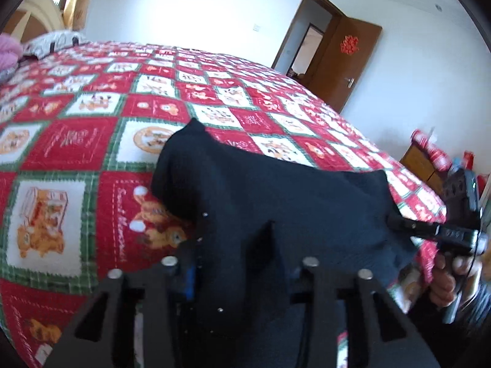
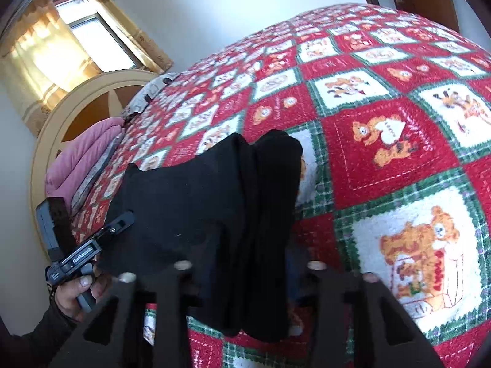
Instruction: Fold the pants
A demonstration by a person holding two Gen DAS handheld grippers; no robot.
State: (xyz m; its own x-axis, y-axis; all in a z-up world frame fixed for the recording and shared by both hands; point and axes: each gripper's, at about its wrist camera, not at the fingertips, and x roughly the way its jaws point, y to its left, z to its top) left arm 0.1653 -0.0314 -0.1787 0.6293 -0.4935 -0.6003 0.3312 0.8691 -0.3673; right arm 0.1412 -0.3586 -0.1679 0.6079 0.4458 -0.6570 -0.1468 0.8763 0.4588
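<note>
Spread across the bed, a red, green and white patchwork quilt [image 1: 92, 153] with bear motifs serves as our work surface, with a brown door [image 1: 343, 64] ajar on the far wall and a curtained window [image 2: 76, 40] by the headboard. We hold the black pants [image 1: 276, 202] gathered in a bunch, lifted partly off the quilt near the bed's edge. Our left gripper [image 1: 242, 263] stands narrowed with dark cloth filling the gap between its fingers, and in the right wrist view it reaches into the bundle's side, so we judge it pinched on the fabric. Our right gripper [image 2: 245, 263] is likewise narrowed around thick hanging folds, and in the left wrist view its tip meets the cloth's right edge. We see several layers bunched together, not a clean single edge, so the likely trouble is uneven layers: if either pinch has caught only some of them, the rest may slide out when we spread or lay the pants down, leaving a crooked fold. Black cloth on black fingers also hides how deep each bite goes.
</note>
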